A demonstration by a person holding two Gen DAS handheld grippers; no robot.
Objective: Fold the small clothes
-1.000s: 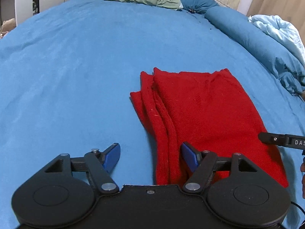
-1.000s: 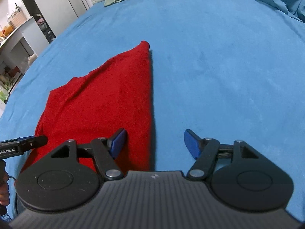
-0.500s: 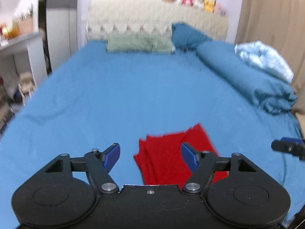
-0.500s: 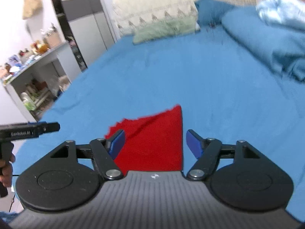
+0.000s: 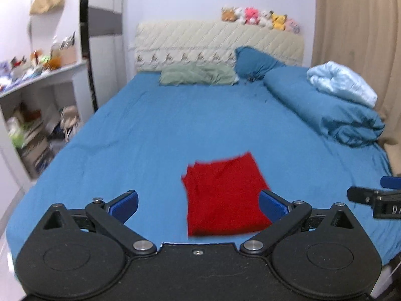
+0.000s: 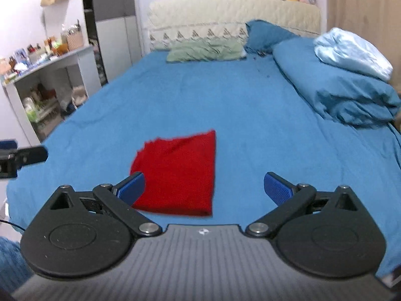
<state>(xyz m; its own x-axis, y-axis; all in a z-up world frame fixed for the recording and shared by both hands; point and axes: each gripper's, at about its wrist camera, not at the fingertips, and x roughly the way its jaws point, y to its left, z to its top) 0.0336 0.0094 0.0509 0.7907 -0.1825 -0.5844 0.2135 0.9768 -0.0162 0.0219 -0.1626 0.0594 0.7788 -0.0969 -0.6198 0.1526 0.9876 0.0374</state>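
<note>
In the left wrist view, the left gripper (image 5: 198, 204) has its blue fingers (image 5: 124, 204) wide apart and holds nothing. It is up in the air above the near end of the bed (image 5: 175, 125). A red knit garment (image 5: 224, 194) lies flat on the blue sheet, past the fingers and not touching them. It is folded into a neat, almost square shape, with a few layered edges showing along its left side. The tip of the right gripper (image 5: 373, 199) pokes in at the right edge.

In the right wrist view, the right gripper (image 6: 204, 188) is spread open too, with nothing between its fingers. The red garment (image 6: 180, 173) sits ahead, a bit to the left, near the foot of the bed (image 6: 250, 105).

The garment looks soft, light and floppy (it would sag if lifted by one corner). I think the best place to hold it is at a folded edge or corner, pinching all the layers together. The fold looks about done.
</note>
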